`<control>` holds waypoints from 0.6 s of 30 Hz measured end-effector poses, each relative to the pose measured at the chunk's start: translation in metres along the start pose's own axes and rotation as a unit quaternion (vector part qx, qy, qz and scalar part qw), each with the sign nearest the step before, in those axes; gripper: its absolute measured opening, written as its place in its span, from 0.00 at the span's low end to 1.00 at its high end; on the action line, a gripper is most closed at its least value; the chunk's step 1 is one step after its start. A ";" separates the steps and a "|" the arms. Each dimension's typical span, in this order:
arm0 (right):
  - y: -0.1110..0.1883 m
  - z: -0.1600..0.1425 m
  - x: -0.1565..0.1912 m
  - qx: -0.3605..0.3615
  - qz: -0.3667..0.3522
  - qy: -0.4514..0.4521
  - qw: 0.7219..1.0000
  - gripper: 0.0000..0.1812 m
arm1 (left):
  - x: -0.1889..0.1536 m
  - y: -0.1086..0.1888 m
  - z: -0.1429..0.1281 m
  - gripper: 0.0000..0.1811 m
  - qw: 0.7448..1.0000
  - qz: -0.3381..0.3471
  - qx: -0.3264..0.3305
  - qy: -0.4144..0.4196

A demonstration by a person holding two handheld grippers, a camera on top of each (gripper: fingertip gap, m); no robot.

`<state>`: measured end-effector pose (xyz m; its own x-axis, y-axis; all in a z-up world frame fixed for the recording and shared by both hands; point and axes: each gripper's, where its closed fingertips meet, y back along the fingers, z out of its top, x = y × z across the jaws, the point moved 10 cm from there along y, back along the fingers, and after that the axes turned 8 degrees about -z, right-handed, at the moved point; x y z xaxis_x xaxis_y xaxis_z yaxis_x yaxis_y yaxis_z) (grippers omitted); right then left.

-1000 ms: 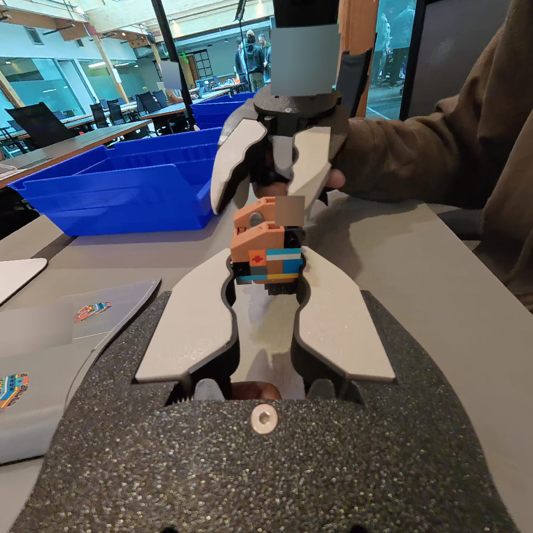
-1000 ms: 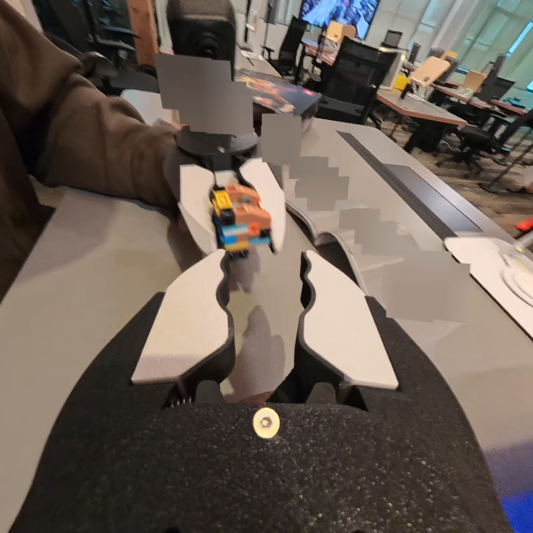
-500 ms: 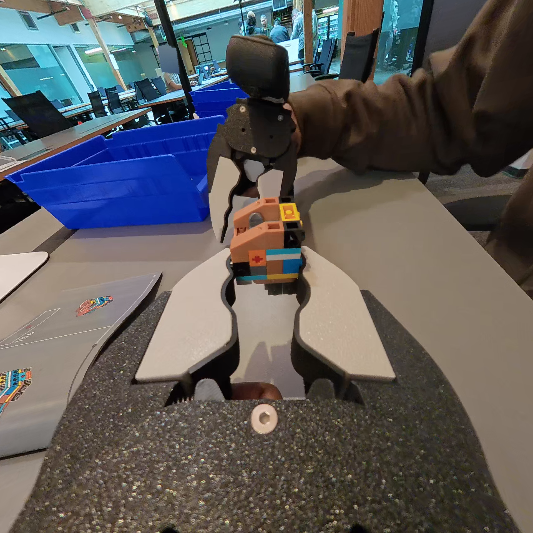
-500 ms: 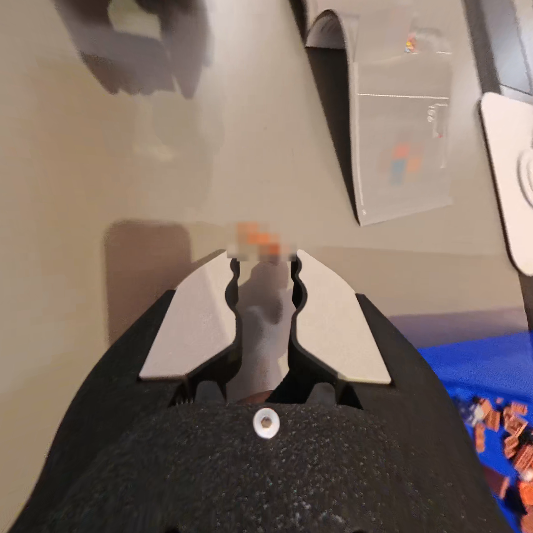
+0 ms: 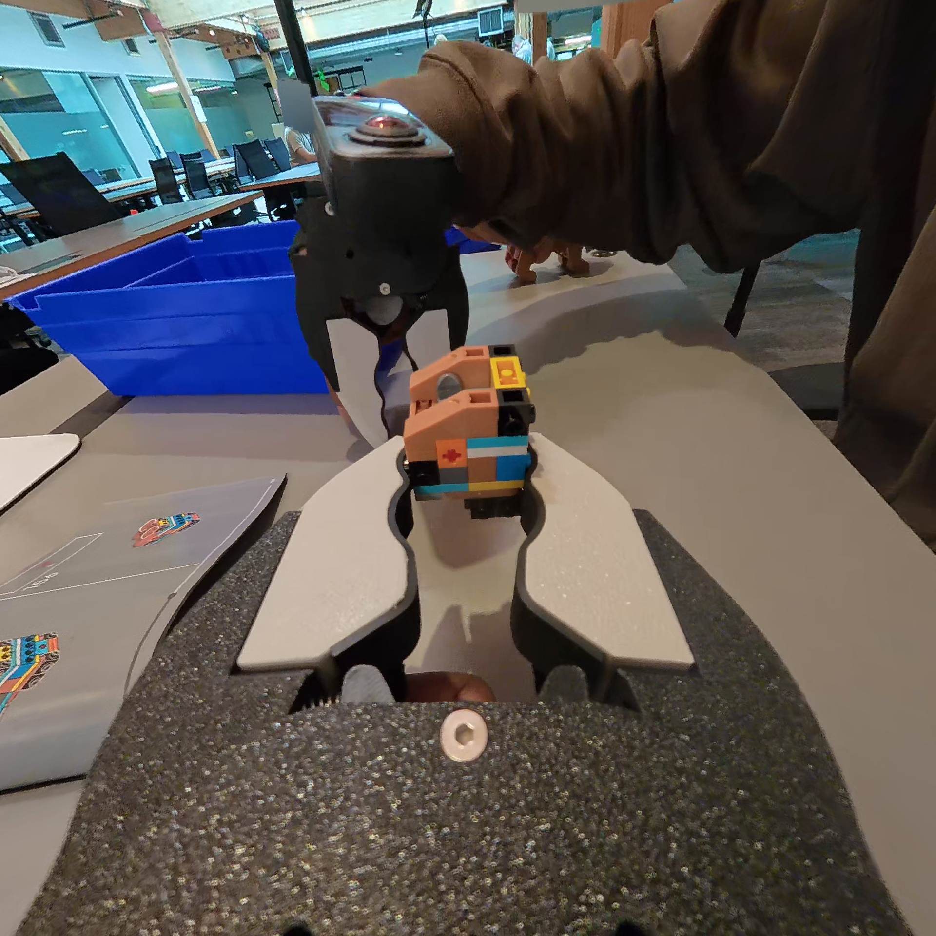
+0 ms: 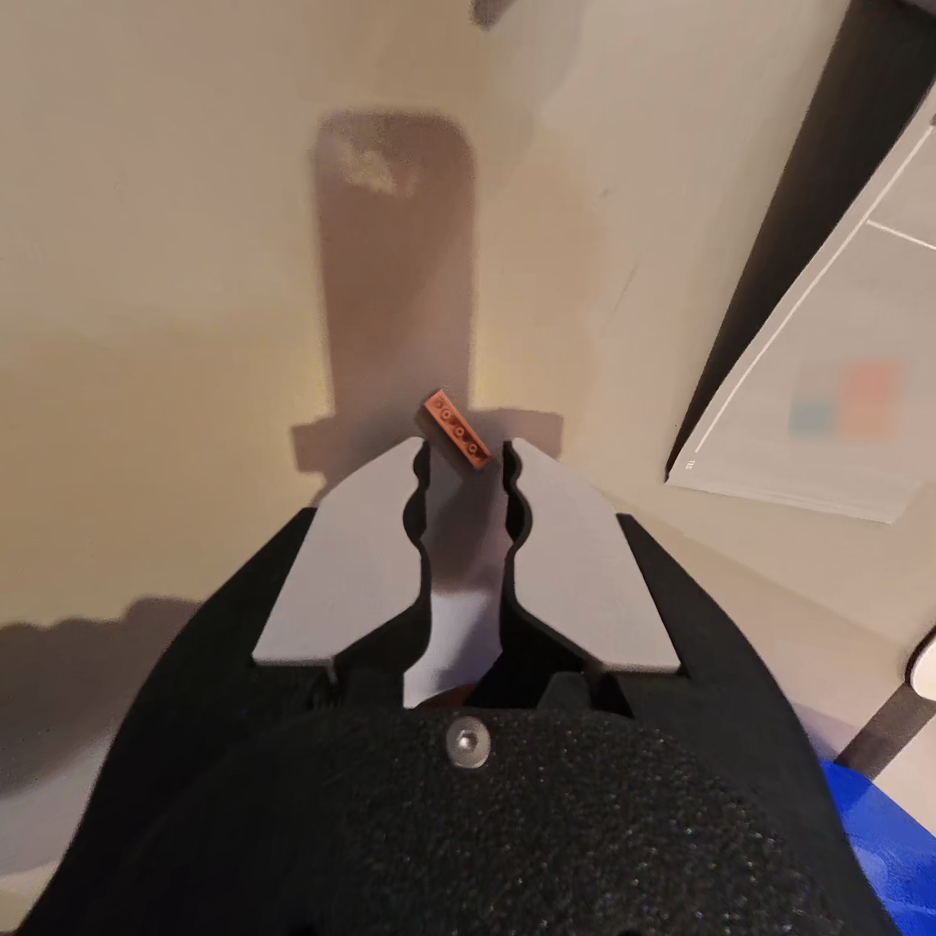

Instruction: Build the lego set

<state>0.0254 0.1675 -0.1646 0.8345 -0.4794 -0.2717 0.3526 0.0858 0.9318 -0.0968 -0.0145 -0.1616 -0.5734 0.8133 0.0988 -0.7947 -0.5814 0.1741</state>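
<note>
The left gripper (image 5: 467, 468) is clamping the half-built lego model (image 5: 468, 430) between its tips, holding it just above the grey bench (image 5: 709, 506); the model is mostly tan-orange with blue, yellow and black bricks showing on the near face. The right gripper (image 6: 465, 448) is pointing straight down at the bench just beyond the model, with a person's brown sleeve (image 5: 633, 142) reaching in from the right to hold it. Its fingers are standing a narrow way apart and gripping nothing. A small reddish-brown plate (image 6: 458, 430) with a row of studs is lying flat on the bench just past those tips, set at a slant and partly between them, touching neither as far as the right wrist view shows. A blue bin (image 5: 167, 319) is sitting at the far left of the bench, and an open instruction booklet (image 5: 101, 582) is lying at the near left, with a white pad (image 5: 30, 461) just beyond it.
</note>
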 end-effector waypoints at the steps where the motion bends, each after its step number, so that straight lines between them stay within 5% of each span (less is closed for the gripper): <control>1: -0.001 0.001 -0.002 0.009 0.001 0.000 1.000 0.11 | 0.000 0.000 0.000 0.22 1.000 0.001 -0.002 0.002; 10: 0.008 0.016 0.006 -0.014 -0.045 -0.060 0.997 0.04 | 0.003 0.001 0.000 0.22 0.999 0.035 -0.004 0.007; 18: 0.094 0.086 0.001 -0.166 -0.153 -0.117 0.967 0.04 | 0.008 0.004 0.000 0.22 0.992 0.121 -0.016 0.024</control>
<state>0.0234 0.0998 -0.0566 0.5644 -0.7085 -0.4237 0.7171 0.1664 0.6768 -0.1048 -0.0100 -0.1597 -0.7562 0.6485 0.0871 -0.6384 -0.7605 0.1191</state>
